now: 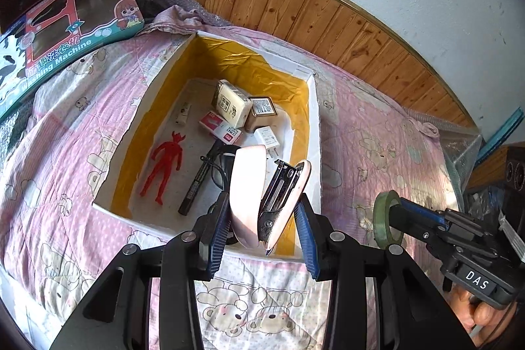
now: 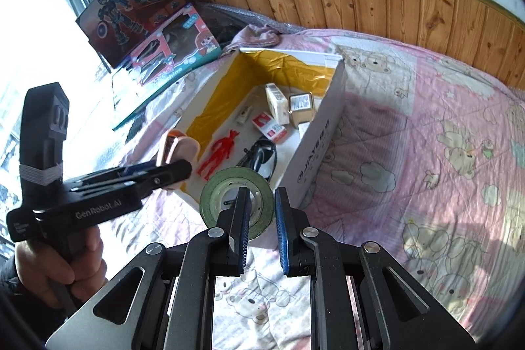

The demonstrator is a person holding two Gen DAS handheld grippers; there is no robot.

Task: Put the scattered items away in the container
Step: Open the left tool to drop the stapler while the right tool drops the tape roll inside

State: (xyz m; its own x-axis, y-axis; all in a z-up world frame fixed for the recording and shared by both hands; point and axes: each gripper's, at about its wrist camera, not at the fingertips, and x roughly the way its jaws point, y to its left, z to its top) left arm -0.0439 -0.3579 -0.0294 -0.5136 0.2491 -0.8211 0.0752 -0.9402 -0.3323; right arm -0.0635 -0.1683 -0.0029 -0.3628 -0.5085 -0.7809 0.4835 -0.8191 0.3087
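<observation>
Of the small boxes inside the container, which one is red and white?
The flat staple box, lying in the container between the cream box and the black pen. The others are cream, gold, or plain white.

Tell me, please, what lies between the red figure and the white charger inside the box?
In the left wrist view, a dark pen-like stick and black glasses lie between the red figure and the white charger.
</observation>
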